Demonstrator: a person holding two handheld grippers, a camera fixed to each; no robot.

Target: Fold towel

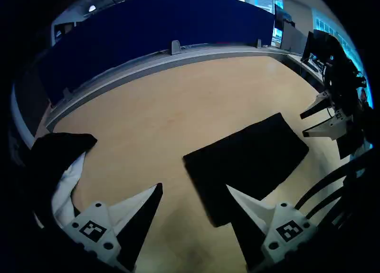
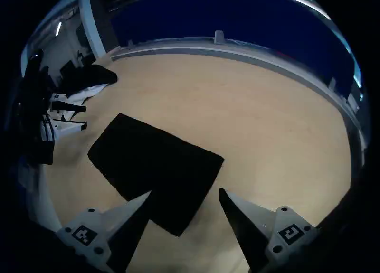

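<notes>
**Left gripper view, then right gripper view: both grippers wide apart, towel flat on the table**

Left gripper view: we see the left gripper (image 1: 193, 185) with its two white fingers spread wide and nothing between them. The black towel (image 1: 247, 164) lies flat as a rectangle on the pale wooden table (image 1: 166, 111). Its near corner reaches in between our fingertips, and one fingertip overlaps its near edge, though we cannot tell whether it touches. Beyond the towel's far end the right gripper (image 1: 303, 125) hangs just off the cloth, its fingers apart and pointing toward the towel. Well away from the towel, on the opposite side, sits a heap of black and white cloth (image 1: 61, 164). Behind the towel, along the table's far edge, runs a dark blue partition (image 1: 156, 31).

Right gripper view: we see the right gripper (image 2: 184, 191) also opened wide and holding nothing. The towel (image 2: 156, 168) lies on the table (image 2: 266, 111), with one corner reaching down between our fingertips. Past the towel's far end the left gripper (image 2: 85, 117) points toward it with its fingers parted. The heap of black and white cloth (image 2: 90, 78) lies farther from the towel than that gripper. The partition (image 2: 228, 16) stands well behind the towel.
</notes>
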